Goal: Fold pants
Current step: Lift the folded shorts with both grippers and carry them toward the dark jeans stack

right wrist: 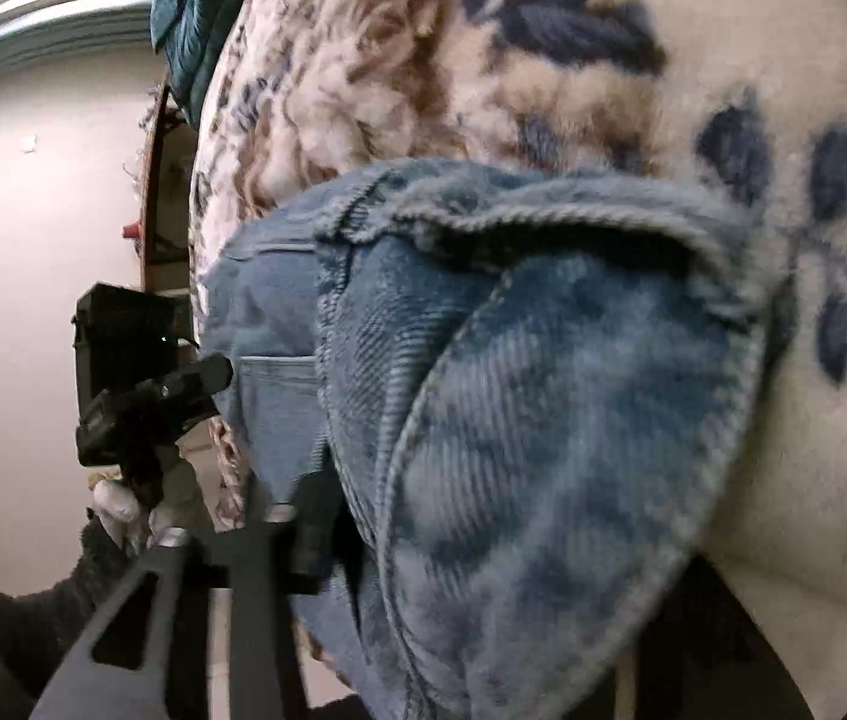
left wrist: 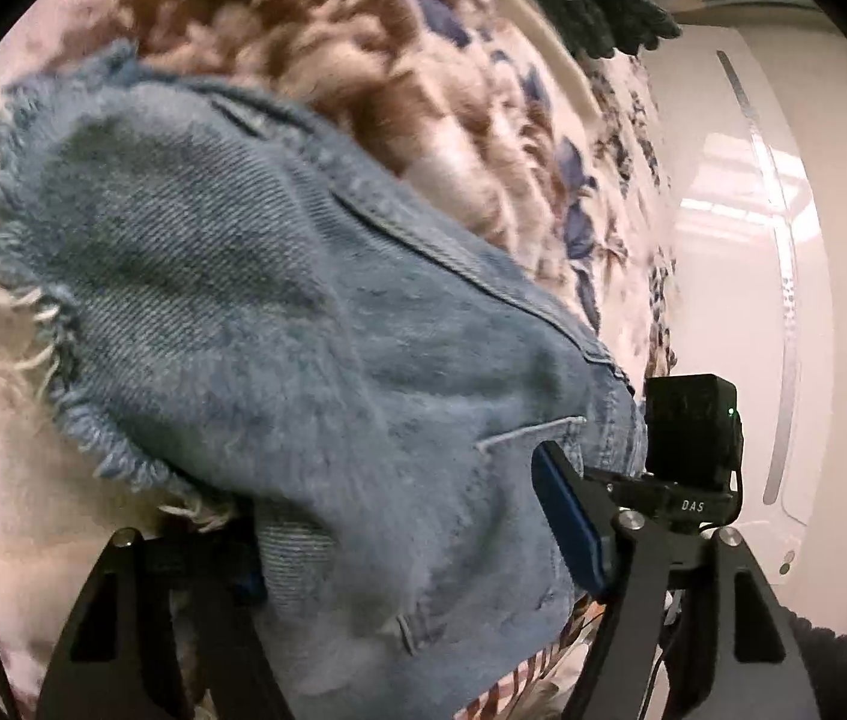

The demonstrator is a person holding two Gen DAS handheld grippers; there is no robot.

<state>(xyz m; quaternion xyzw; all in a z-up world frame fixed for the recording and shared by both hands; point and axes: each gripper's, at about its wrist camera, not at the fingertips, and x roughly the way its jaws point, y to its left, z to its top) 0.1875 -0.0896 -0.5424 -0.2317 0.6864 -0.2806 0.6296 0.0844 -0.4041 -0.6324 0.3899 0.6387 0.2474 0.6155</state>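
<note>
Denim pants (left wrist: 279, 312) hang bunched between both grippers, over a fluffy floral blanket (left wrist: 423, 90). Left gripper (left wrist: 399, 552) has its jaws clamped on the cloth, frayed hem (left wrist: 33, 312) fanning out left. Right gripper (right wrist: 327, 516) is buried in folds; I cannot tell its jaws. Bare wall (right wrist: 33, 210) lies beyond the blanket's edge.

You had soft, even indoor light in both views, with no hard shadows. In the left wrist view, glare streaked the white cabinet (left wrist: 783, 252), and the floral blanket (left wrist: 399, 60) just left of it was smeared by motion blur. Near that same blanket in the right wrist view, the denim pants (right wrist: 543, 390) looked soft and unfocused. Fisheye bending curved everything toward dark, vignetted corners.
</note>
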